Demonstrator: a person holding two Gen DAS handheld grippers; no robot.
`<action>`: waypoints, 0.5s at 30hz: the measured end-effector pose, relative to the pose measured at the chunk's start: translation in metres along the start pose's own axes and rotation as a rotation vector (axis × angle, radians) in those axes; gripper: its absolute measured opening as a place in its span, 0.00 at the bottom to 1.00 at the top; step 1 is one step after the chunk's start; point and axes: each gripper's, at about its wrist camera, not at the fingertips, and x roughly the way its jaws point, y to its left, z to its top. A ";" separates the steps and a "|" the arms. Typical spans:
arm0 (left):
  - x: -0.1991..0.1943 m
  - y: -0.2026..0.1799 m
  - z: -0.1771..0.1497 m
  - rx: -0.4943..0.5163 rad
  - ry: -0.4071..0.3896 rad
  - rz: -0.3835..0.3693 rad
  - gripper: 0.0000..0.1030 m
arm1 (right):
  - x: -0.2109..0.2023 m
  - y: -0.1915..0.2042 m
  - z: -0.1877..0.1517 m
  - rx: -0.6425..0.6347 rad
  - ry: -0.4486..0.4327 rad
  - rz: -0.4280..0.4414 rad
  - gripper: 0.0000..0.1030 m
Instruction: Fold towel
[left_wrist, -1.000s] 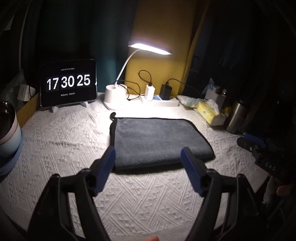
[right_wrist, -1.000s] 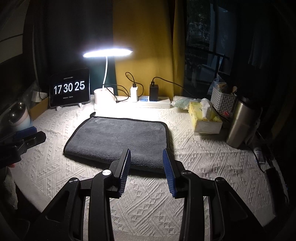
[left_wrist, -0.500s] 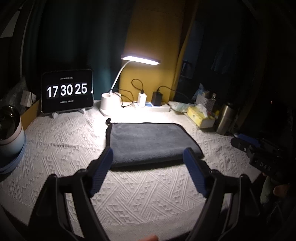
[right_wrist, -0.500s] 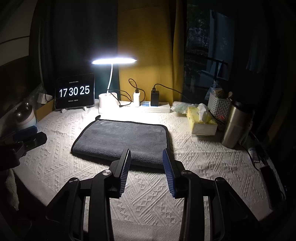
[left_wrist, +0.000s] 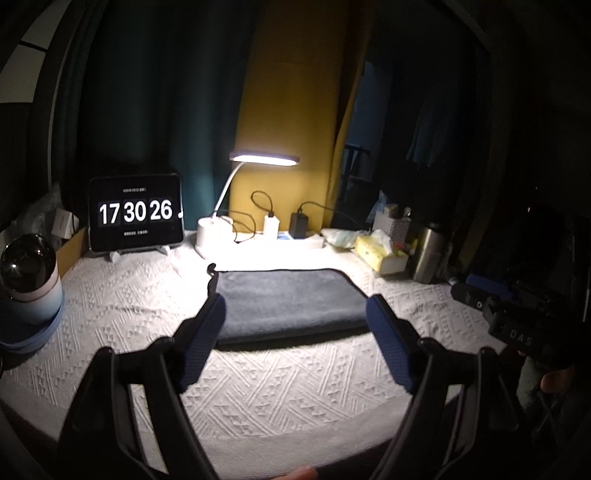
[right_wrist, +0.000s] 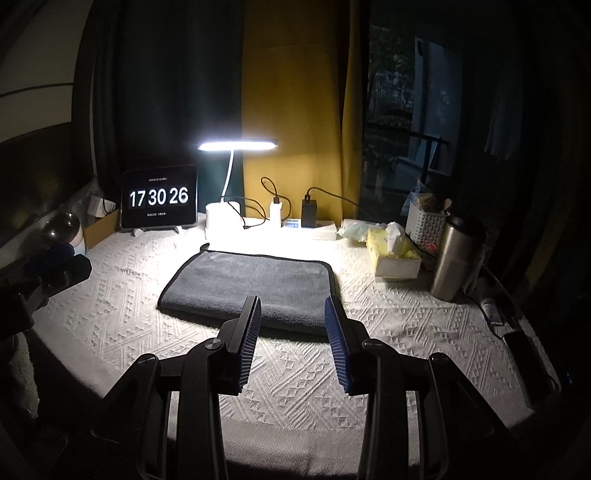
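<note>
A dark grey towel (left_wrist: 288, 301) lies folded flat in the middle of the white textured tablecloth; it also shows in the right wrist view (right_wrist: 251, 286). My left gripper (left_wrist: 295, 314) is open and empty, held back above the table's near edge, short of the towel. My right gripper (right_wrist: 292, 306) is open and empty, also back from the towel's near edge. The right gripper (left_wrist: 509, 306) shows at the right edge of the left wrist view, and the left gripper (right_wrist: 48, 269) shows at the left edge of the right wrist view.
Along the back stand a tablet clock (right_wrist: 159, 199), a lit desk lamp (right_wrist: 221, 218), a power strip with chargers (right_wrist: 306, 223), a tissue box (right_wrist: 393, 254), a white basket (right_wrist: 424, 225) and a steel bottle (right_wrist: 454, 258). A cup (left_wrist: 31, 280) stands at the left.
Both grippers have drawn back and up from the towel, so the towel looks smaller and farther. The towel has not moved. The clock went from 17 30 25 to 17 30 26.
</note>
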 end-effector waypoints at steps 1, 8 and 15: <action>-0.003 0.000 0.000 -0.002 -0.006 -0.001 0.77 | -0.004 0.001 0.000 -0.001 -0.006 -0.001 0.37; -0.023 -0.001 0.003 -0.009 -0.058 0.019 0.91 | -0.024 0.005 0.004 -0.009 -0.039 -0.004 0.37; -0.039 0.003 0.010 -0.018 -0.099 0.044 0.91 | -0.042 0.009 0.010 -0.019 -0.079 -0.011 0.37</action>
